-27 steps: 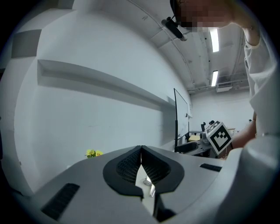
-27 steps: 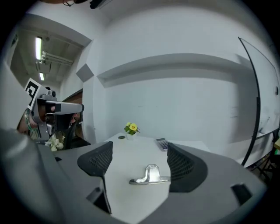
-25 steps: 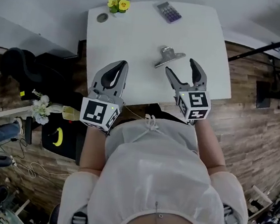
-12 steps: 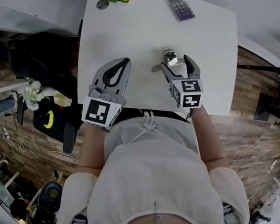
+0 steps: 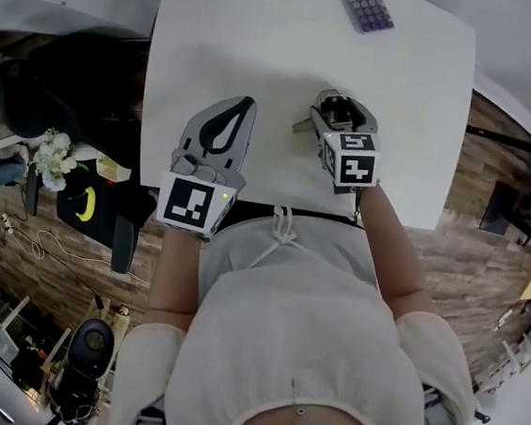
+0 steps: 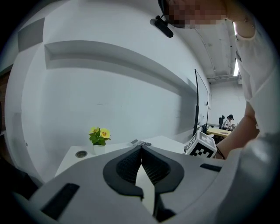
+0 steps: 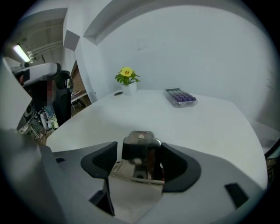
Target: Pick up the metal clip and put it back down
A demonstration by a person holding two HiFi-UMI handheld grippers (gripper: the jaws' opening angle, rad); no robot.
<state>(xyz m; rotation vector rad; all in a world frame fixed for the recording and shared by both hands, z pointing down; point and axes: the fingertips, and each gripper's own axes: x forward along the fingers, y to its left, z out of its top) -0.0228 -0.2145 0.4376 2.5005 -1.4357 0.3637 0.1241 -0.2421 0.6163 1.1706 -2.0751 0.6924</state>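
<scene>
Nearest to you, your left gripper (image 5: 242, 106) lies over the near part of the white table (image 5: 264, 46), left of centre. In the left gripper view (image 6: 141, 148) its jaws are pressed together at the tips with nothing between them. Your right gripper (image 5: 344, 109) sits further in and to the right, with its marker cube toward you. Its jaws are closing, and the metal clip (image 7: 140, 146) stands between them. The clip's bright arched end rises between the two dark pads, and its flat plate runs back toward the camera. The right pad (image 7: 175, 164) appears to meet the clip's side, while a thin gap seems to remain at the left pad, so a firm hold cannot be confirmed. In the head view the clip (image 5: 326, 103) rests on the table near its middle, mostly covered by the gripper, with one end poking out to the left. Well beyond it, near the far edge, lies a calculator (image 7: 180, 97) with purple keys. To its left, at the far corner, stands a small pot of yellow flowers (image 7: 127, 78), and a small round disc (image 7: 118, 93) lies just beside that.
</scene>
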